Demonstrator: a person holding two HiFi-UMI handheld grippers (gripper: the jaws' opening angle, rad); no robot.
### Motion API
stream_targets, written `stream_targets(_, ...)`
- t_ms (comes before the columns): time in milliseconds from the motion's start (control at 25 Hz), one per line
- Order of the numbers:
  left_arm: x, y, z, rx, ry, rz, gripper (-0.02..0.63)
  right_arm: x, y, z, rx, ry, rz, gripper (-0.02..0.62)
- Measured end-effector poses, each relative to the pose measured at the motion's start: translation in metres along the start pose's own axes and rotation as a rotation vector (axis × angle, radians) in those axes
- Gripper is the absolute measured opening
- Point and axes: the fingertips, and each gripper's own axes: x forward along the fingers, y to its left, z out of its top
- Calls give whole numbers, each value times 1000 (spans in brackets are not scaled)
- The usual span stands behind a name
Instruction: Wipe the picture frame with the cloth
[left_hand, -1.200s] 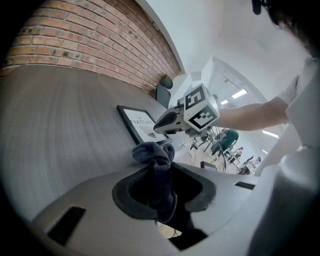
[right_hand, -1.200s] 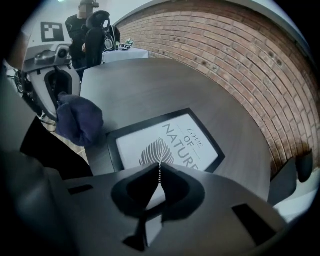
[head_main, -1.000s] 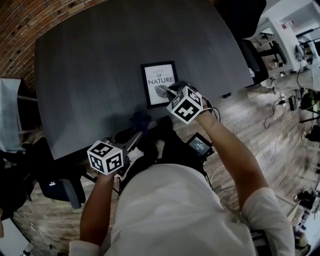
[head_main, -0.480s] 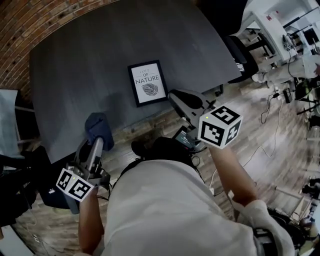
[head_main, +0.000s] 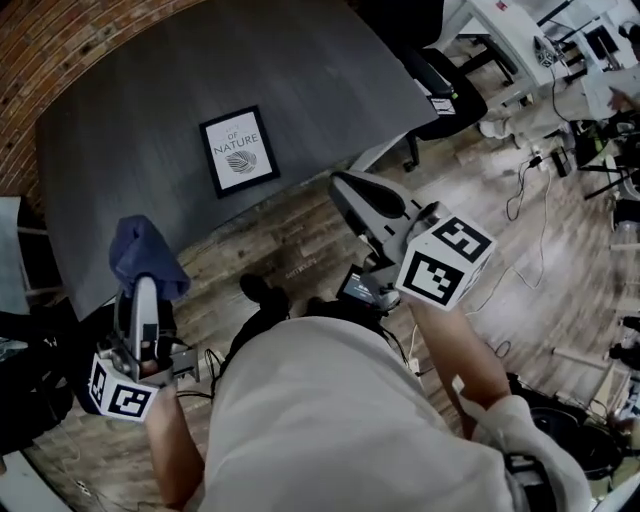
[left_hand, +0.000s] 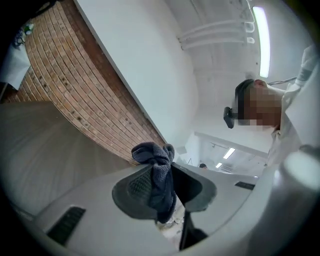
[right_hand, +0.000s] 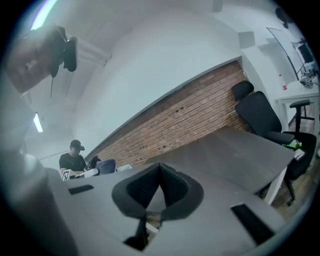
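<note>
The black picture frame (head_main: 239, 150) with a white leaf print lies flat on the dark grey table (head_main: 300, 70), with neither gripper near it. My left gripper (head_main: 141, 285) is raised at the lower left, off the table's near edge, and shut on a dark blue cloth (head_main: 145, 258). The cloth (left_hand: 156, 177) hangs bunched between the jaws of that gripper (left_hand: 162, 186). Over the wooden floor at centre right, my right gripper (head_main: 345, 190) is held up. It (right_hand: 159, 169) has just closed, pads together with nothing between them.
A black office chair (head_main: 440, 85) stands at the table's right corner, and another chair (right_hand: 262, 117) shows beyond the table. White desks with cables (head_main: 560, 60) fill the right side. A brick wall (right_hand: 190, 117) runs behind the table. A person (right_hand: 72, 160) sits far off.
Both grippers have risen and pulled back from the table toward me. The right one has left the frame, and the left one has come up with the cloth. The frame now lies farther away.
</note>
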Motion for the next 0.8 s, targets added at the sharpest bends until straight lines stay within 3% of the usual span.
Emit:
stream_targets(160,3,-63,-29,-50,-31,-67,97,-67,-6,-9,-33,-8,-4,12)
stream_targets(400,-17,-149,-64,-50,-12,-67,97,-142,-3,-22,-37,5,39,12)
stream_targets(640,-51,-163,-89,-55,-53,-36,98,-161,2,-47,-43,19,78,12)
stream_targets(800,-46,-175,-90,-102,-74,-78,98,-178,5,-51,-29,30,57,12)
